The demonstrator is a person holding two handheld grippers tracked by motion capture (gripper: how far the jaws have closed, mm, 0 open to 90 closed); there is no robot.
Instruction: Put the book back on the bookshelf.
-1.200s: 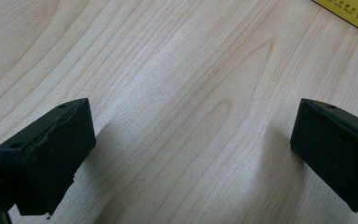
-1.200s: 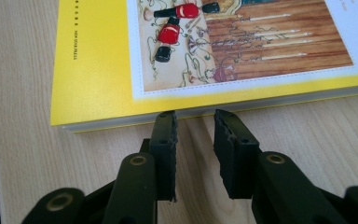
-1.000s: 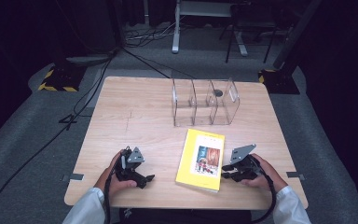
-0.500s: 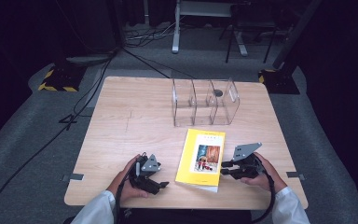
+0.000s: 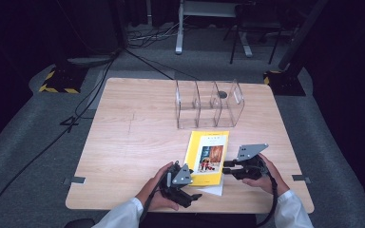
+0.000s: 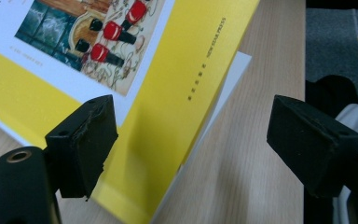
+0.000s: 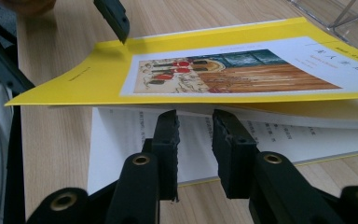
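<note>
A yellow book (image 5: 208, 154) with a picture on its cover lies on the wooden table (image 5: 133, 133), near the front edge. My left gripper (image 5: 192, 185) is at the book's near left corner. Its jaws stand wide open in the left gripper view (image 6: 191, 135), one over the yellow cover (image 6: 168, 93), the other over bare wood. My right gripper (image 5: 225, 166) is at the book's right edge. In its own view the jaws (image 7: 196, 126) stand a narrow gap apart with nothing between them, under the raised cover (image 7: 242, 70) and in front of white pages.
A clear plastic organiser (image 5: 209, 102) with three compartments stands just behind the book, its corner also seen in the right gripper view (image 7: 335, 11). White sleeves come in from the table's front edge. Cables (image 5: 100, 95) and a black-and-yellow base (image 5: 57, 80) lie on the floor at the left.
My left gripper has moved right, from the bare table to the book's near left corner. The right gripper has stayed at the book's right edge.
</note>
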